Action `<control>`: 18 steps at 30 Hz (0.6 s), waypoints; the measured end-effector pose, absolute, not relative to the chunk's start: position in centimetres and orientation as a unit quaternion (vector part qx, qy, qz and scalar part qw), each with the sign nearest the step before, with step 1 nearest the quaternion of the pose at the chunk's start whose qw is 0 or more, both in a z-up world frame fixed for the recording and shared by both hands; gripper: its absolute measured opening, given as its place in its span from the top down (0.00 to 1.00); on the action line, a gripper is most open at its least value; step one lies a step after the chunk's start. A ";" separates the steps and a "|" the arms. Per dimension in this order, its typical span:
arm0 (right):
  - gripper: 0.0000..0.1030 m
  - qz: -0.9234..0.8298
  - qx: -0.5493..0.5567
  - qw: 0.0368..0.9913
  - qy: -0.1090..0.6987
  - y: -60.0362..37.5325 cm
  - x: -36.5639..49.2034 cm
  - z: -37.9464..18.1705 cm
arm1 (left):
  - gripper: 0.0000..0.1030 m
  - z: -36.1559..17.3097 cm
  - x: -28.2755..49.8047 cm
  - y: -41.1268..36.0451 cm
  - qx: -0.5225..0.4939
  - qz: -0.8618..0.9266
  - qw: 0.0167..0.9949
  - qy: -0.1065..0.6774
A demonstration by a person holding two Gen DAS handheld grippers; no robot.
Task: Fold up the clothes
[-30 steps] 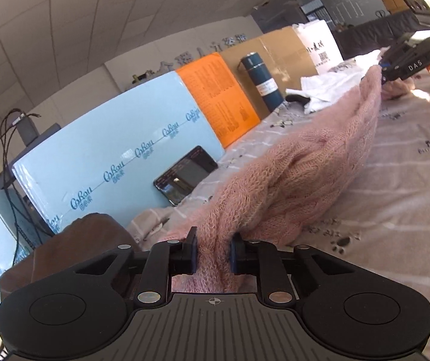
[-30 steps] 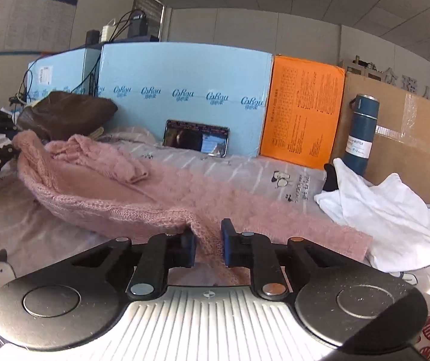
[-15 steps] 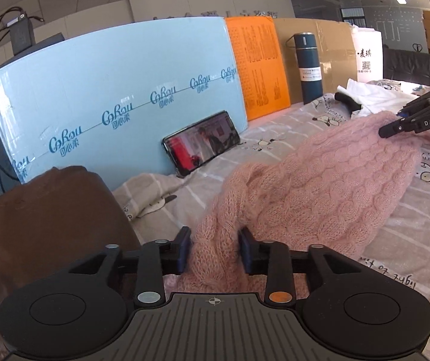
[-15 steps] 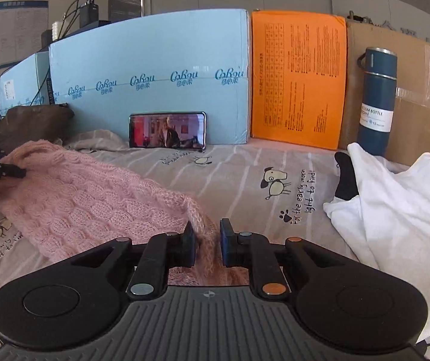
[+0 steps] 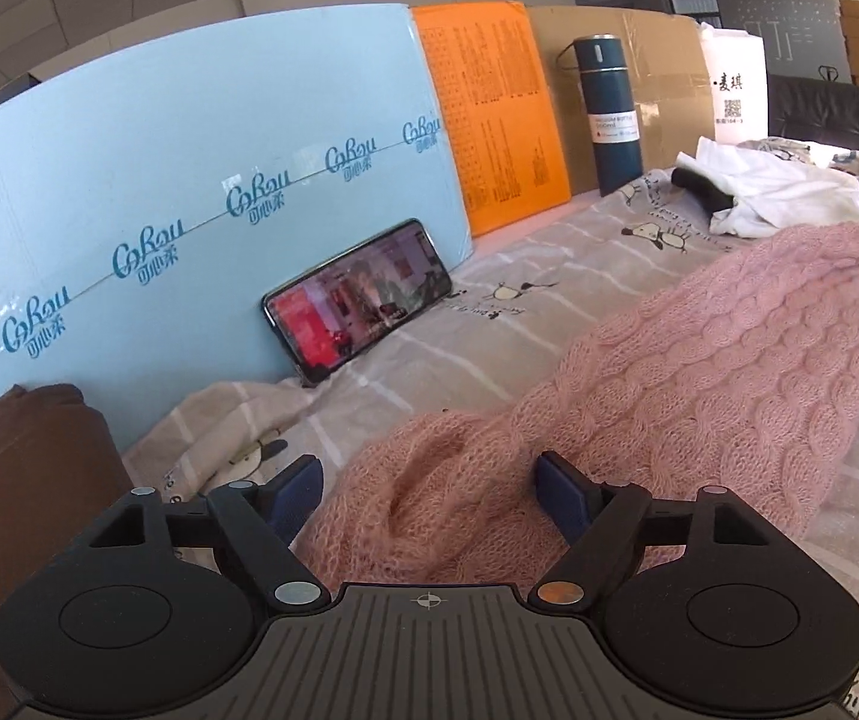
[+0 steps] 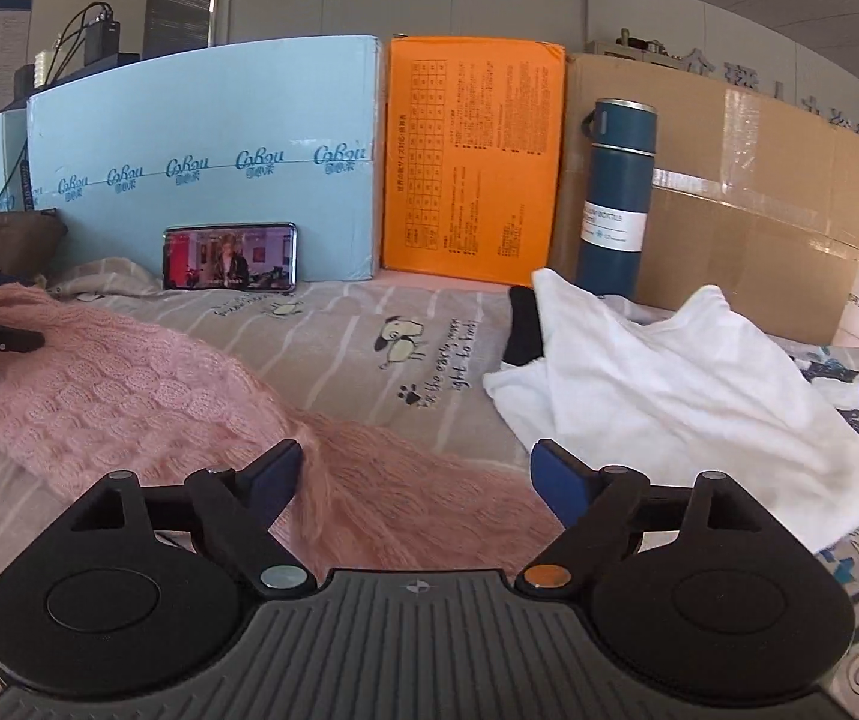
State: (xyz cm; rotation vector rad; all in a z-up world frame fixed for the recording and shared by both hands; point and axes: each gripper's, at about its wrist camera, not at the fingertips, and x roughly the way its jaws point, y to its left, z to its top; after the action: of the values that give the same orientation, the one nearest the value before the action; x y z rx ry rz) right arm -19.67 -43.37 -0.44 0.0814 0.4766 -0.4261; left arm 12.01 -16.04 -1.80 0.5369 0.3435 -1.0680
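The left gripper [image 5: 429,483] has its jaws spread wide, holding nothing; a bunched end of the pink knitted sweater [image 5: 693,372] lies on the bed between and just ahead of its blue fingertips [image 5: 558,492]. The right gripper [image 6: 414,471] likewise has its jaws wide apart and empty, with the fuzzy opposite end of the pink knitted sweater [image 6: 147,384] lying between them. The sweater stretches flat across the bed sheet [image 6: 369,324], a pale striped fabric printed with small cartoon dogs, from one gripper toward the other. In the right wrist view the left gripper shows as dark parts at the far left edge, seemingly just over the sweater, though the edge distortion makes contact hard to judge. To the right of the sweater, a crumpled white garment [image 6: 681,378] lies on the sheet with a black piece [image 6: 525,324] at its near edge. Behind it a dark blue bottle [image 6: 615,198] stands upright against a cardboard box [image 6: 759,198]. Next along the back are an orange box [image 6: 471,162] and a light blue box [image 6: 207,162] printed with a repeated logo. A phone [image 6: 230,257] with a lit screen leans sideways against the blue box. A brown cushion-like object [image 5: 15,480] sits at the far left in the left wrist view.
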 end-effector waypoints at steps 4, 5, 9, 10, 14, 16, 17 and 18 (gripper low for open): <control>0.21 -0.230 0.068 0.945 0.224 -43.7 -23.0 -1.1 | 0.22 -1.0 10.9 -15.0 0.229 -0.495 0.827 0.139; 0.21 -0.234 0.076 0.944 0.220 -43.7 -23.7 -1.3 | 0.22 -0.7 10.5 -14.6 0.221 -0.491 0.832 0.132; 0.24 -0.254 0.160 0.936 0.184 -44.9 -24.8 -2.5 | 0.13 0.2 8.3 -12.3 0.168 -0.486 0.848 0.126; 0.24 -0.264 0.176 0.930 0.183 -45.2 -24.5 -2.7 | 0.13 0.4 7.7 -11.8 0.154 -0.485 0.852 0.124; 0.58 -0.302 0.167 0.916 0.204 -45.3 -23.2 -2.4 | 0.13 0.3 6.4 -9.7 0.114 -0.483 0.858 0.130; 0.81 -0.306 0.150 0.917 0.206 -45.0 -22.7 -1.9 | 0.13 0.0 6.4 -9.0 0.102 -0.481 0.860 0.135; 0.84 -0.308 0.141 0.918 0.206 -44.9 -22.4 -1.7 | 0.13 -0.1 6.6 -8.9 0.098 -0.479 0.862 0.138; 0.87 -0.309 0.132 0.919 0.207 -44.7 -22.2 -1.5 | 0.13 -0.2 6.8 -8.9 0.094 -0.476 0.863 0.142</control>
State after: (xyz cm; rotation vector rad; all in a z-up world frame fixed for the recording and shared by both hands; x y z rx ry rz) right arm -22.15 -44.72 -1.49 0.2710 0.4263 -0.6358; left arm 6.78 -8.86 -0.21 0.1981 0.2970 -0.9985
